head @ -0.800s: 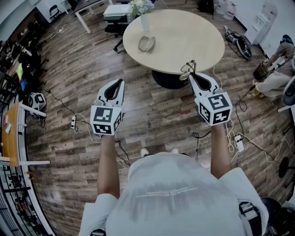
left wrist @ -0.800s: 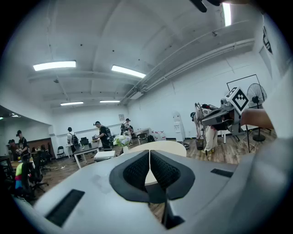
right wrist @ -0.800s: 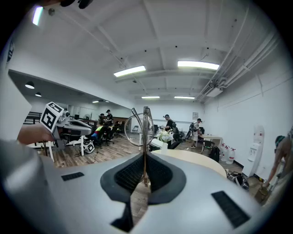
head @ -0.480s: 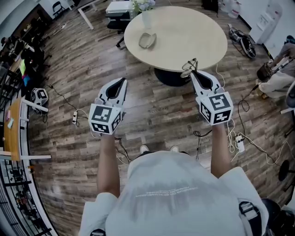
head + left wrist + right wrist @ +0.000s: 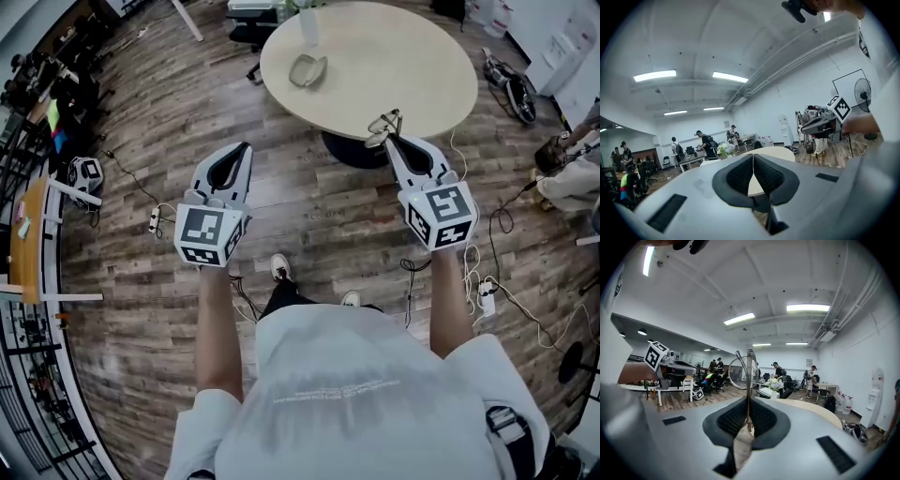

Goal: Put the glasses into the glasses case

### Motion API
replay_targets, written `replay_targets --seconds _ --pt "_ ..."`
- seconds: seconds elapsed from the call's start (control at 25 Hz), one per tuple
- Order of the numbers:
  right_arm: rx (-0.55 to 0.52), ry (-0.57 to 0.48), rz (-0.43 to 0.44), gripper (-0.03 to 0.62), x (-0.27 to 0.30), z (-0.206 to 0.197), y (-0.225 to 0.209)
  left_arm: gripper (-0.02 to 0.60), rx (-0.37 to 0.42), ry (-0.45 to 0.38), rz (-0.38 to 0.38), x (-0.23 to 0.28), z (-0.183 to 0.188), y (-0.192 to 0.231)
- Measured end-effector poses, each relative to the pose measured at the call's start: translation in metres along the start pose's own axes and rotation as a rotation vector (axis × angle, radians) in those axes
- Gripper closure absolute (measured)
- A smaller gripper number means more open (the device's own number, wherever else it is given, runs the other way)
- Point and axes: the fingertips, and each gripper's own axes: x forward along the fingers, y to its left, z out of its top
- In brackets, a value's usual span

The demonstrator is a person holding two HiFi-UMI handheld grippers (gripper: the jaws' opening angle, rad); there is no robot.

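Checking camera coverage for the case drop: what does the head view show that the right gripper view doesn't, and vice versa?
Head view only: the glasses case, lying on the round table, and the person's arms and torso.
Right gripper view only: the grip up close. The right tongs are closed on the frame of the glasses, with a lens standing above the tips. The ceiling lights also show only here.
Both: the right tongs holding the glasses, the round table, and the left tongs.

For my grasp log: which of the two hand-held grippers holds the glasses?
The right hand-held gripper, jaws pinching the glasses; the left hand-held gripper is shut and empty.
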Motion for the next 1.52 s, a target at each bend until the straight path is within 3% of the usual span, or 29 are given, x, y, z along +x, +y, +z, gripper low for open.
replay_targets --seconds 0.36,0.76,1.08,1.52 --pt "-0.002 0.020 -0.018 0.580 0.086 0.006 0.009 0.566 -0.038 0.027 0.003 0.033 -0.056 0.096" --pt "0.047 0.094 -0.133 0.580 0.205 0.014 0.020 0.566 0.018 0.024 -0.135 0.114 -0.092 0.216" --pt "0.070 0.139 -0.246 0.580 0.265 0.025 0.012 0.566 0.011 0.022 -0.271 0.176 -0.115 0.262" --pt "0.108 0.211 -0.341 0.580 0.305 0.015 0.001 0.566 -0.024 0.063 -0.394 0.231 -0.138 0.279"
